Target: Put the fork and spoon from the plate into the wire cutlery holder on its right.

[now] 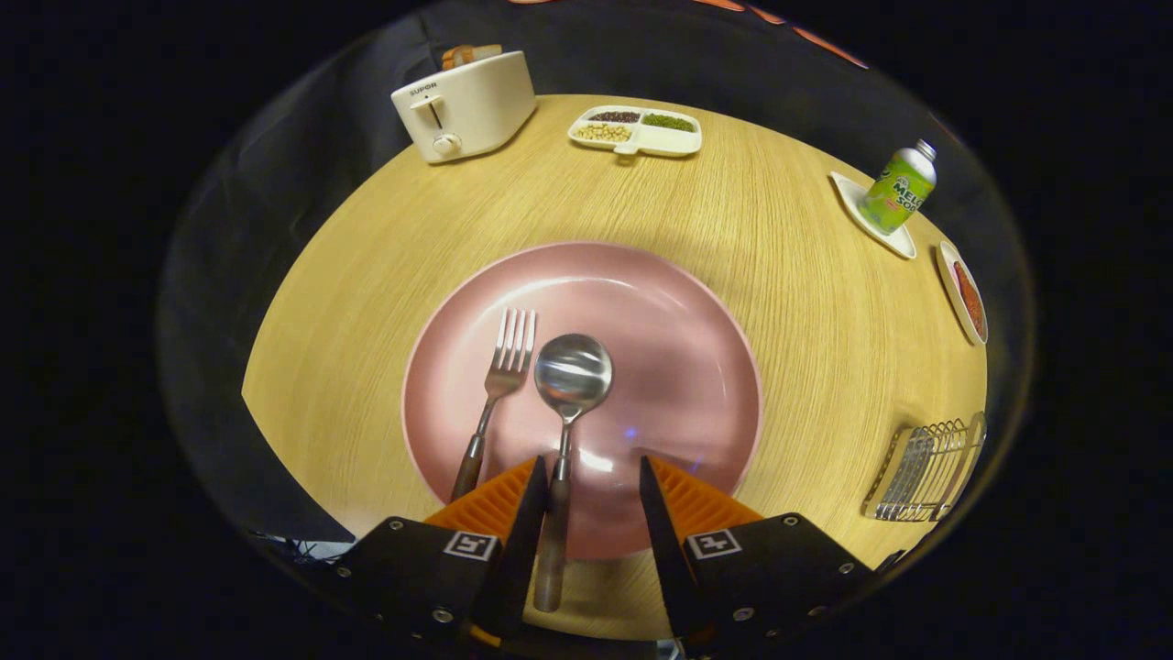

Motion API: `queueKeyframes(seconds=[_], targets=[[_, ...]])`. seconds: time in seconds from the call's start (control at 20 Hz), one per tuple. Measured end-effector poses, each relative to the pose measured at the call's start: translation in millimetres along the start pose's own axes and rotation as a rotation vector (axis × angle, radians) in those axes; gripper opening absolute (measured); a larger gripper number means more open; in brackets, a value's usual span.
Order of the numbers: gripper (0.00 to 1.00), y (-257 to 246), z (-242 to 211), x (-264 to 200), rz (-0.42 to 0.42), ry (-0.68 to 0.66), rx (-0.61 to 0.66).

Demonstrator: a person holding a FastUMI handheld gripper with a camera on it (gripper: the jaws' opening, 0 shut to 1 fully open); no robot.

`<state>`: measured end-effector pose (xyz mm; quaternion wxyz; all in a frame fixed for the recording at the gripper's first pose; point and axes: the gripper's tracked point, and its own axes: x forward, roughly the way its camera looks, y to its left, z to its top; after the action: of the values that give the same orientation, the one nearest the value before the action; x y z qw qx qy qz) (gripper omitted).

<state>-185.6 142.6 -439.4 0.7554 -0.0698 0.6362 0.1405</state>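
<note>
**Spoon handle inside the open fingers, grasp not yet made**

Nearest to me, the gripper (591,477) stands open, its two fingers spread with a clear gap, and the spoon (565,431) has its handle lying in that gap, close against the left finger; I cannot tell whether it touches. Nothing is clamped. I judge this to be the first pick of the task: line up on the spoon handle, then close.

Its bowl points to 12 o'clock on the pink plate (696,367), and the handle end runs back over the plate's near rim. Just beside it at 9 o'clock lies the fork (495,394), tines toward 12, roughly parallel and apart from the spoon; its handle disappears behind the left finger. My next move, as I see it, calls for centring the handle between the fingers before closing, so the fork is not nudged.

The wire cutlery holder (926,467) sits at about 3 to 4 o'clock from the plate, on the wooden table (788,229). Its contents I cannot make out.

Farther out, a divided tray (636,131) at 12 o'clock holds dark, green and pale beans in separate sections. A toaster (465,104) at 11 has bread in its slot. At 2 o'clock a green bottle (900,188) stands on a small white dish (903,243), beside a dish (962,291) of something red.
</note>
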Motion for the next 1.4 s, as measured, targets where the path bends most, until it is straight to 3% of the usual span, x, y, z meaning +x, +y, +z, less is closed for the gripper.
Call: queueKeyframes(seconds=[0.25, 0.45, 0.65, 1.0, 1.4], targets=[[0.28, 3, -2, 3, -0.011, -0.001, -0.03], [0.14, 1, -8, 2, -0.024, -0.003, -0.057], [0.08, 0, -4, -1, -0.016, -0.032, -0.079], [0.08, -12, 25, -27, 0.023, -0.165, -0.015], [0.06, -18, -1, -6, 0.01, -0.002, -0.077]])
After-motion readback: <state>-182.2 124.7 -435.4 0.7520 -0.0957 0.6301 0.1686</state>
